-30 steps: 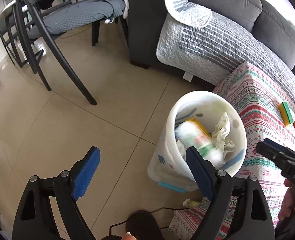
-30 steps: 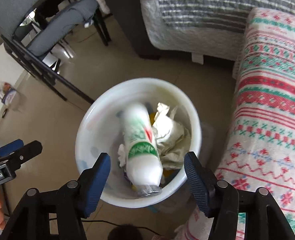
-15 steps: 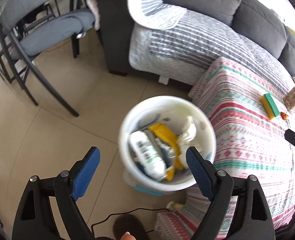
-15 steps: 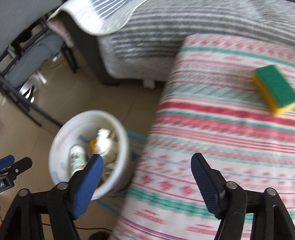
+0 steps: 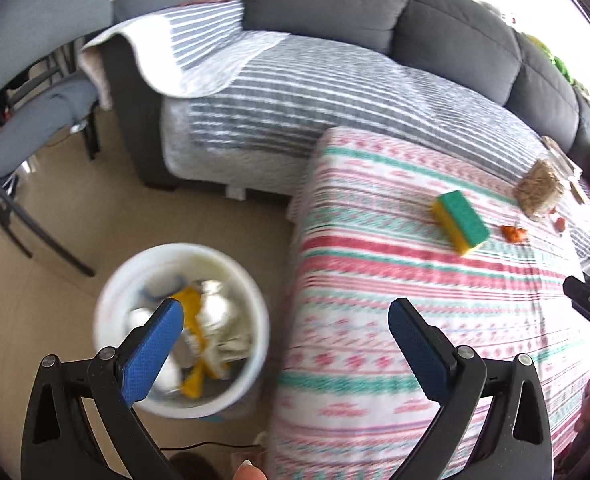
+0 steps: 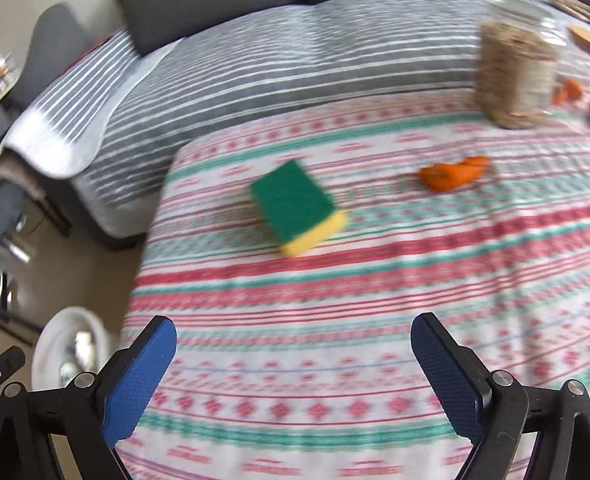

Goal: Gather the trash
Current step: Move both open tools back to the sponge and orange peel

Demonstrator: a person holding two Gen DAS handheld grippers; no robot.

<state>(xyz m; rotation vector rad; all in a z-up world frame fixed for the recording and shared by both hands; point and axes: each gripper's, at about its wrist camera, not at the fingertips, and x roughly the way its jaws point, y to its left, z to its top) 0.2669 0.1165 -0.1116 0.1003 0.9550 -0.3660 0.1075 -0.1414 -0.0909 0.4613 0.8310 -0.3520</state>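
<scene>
Orange scraps [image 6: 453,174] lie on the desk [image 6: 335,280] at 1 o'clock of the sponge [image 6: 297,206], next trash by my judgement. Bin [image 5: 251,312], on the floor off the desk's left edge, has slid from centre view to 8 o'clock. Right claw [image 6: 293,364] and left claw [image 5: 285,344] are both spread and hold nothing; the desk ahead offers free approach.

A table draped in a red, green and white patterned cloth [image 6: 335,288] anchors the scene. On it lies a green-and-yellow rectangular sponge [image 6: 297,206]; further in stands a clear jar of tan grains [image 6: 513,80]. Behind the table runs a dark grey sofa [image 5: 375,12] under a grey striped quilted throw [image 5: 295,100]. Left of the table stands a black-framed, grey-cushioned chair [image 5: 31,136].
</scene>
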